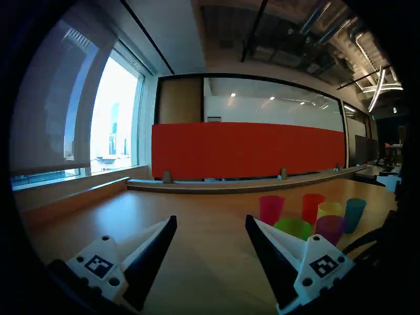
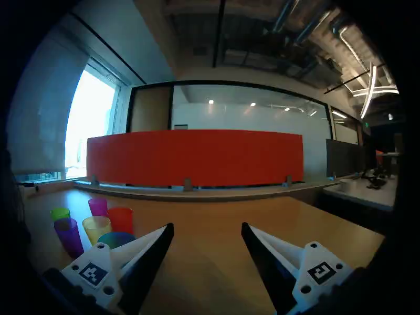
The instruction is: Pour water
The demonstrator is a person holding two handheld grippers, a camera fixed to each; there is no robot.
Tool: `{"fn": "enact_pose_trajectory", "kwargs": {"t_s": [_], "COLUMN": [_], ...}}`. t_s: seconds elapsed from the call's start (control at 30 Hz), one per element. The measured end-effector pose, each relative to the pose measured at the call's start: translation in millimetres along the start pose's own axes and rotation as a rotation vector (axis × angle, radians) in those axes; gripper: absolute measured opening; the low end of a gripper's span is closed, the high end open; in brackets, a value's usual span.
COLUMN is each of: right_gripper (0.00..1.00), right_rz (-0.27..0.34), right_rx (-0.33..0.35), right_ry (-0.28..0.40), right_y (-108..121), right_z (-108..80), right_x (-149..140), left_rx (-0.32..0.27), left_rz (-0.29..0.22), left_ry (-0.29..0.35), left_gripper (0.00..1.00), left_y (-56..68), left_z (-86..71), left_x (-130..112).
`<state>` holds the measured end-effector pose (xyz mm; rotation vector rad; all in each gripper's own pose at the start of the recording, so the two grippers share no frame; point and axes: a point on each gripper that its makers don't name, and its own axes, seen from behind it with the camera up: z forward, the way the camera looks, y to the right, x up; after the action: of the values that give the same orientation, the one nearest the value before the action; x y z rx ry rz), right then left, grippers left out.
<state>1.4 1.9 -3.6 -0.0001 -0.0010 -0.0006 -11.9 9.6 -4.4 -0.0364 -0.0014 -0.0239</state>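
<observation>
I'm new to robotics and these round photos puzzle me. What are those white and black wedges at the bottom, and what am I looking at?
No robot here: a person holds a two-finger gripper in each hand, each with a fisheye camera looking forward along it. The wedges are its fingers. One picture is from the left gripper, the other from the right gripper. Both are open and hold nothing. On the wooden table stand a pink cup, red cup, yellow cup, teal cup, green cup and purple cup. A red partition stands behind.
</observation>
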Motion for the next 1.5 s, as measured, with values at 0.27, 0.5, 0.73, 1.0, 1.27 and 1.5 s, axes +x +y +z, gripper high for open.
{"fn": "enact_pose_trajectory", "kwargs": {"t_s": [0.27, 0.5, 0.73, 1.0, 1.27, 1.5], "right_gripper": [1.0, 0.99, 0.99, 1.0, 0.99, 0.99], "right_rz": [0.0, 0.0, 0.0, 0.0, 0.0, 0.0], "right_rx": [0.0, 0.0, 0.0, 0.0, 0.0, 0.0], "right_ry": [0.0, 0.0, 0.0, 0.0, 0.0, 0.0], "right_y": [0.4, 0.4, 0.2, 0.2, 0.0, 0.2], "right_z": [0.1, 0.3, 0.3, 0.5, 0.3, 0.2], "right_x": [-0.5, -0.3, -0.5, -0.3, -0.5, -0.5], "left_rx": [0.0, 0.0, 0.0, 0.0, 0.0, 0.0], "left_rz": [0.0, 0.0, 0.0, 0.0, -0.001, -0.003], "left_ry": [0.0, 0.0, 0.0, 0.0, 0.001, 0.001], "left_gripper": [0.97, 0.97, 0.97, 0.97, 0.97, 0.97], "left_y": [-0.7, -0.6, 0.0, -0.1, 0.3, 0.8], "left_z": [0.1, 0.2, 0.7, 1.3, 1.8, 2.4], "left_x": [0.1, 0.3, 0.4, 0.0, -1.9, -2.7]}}
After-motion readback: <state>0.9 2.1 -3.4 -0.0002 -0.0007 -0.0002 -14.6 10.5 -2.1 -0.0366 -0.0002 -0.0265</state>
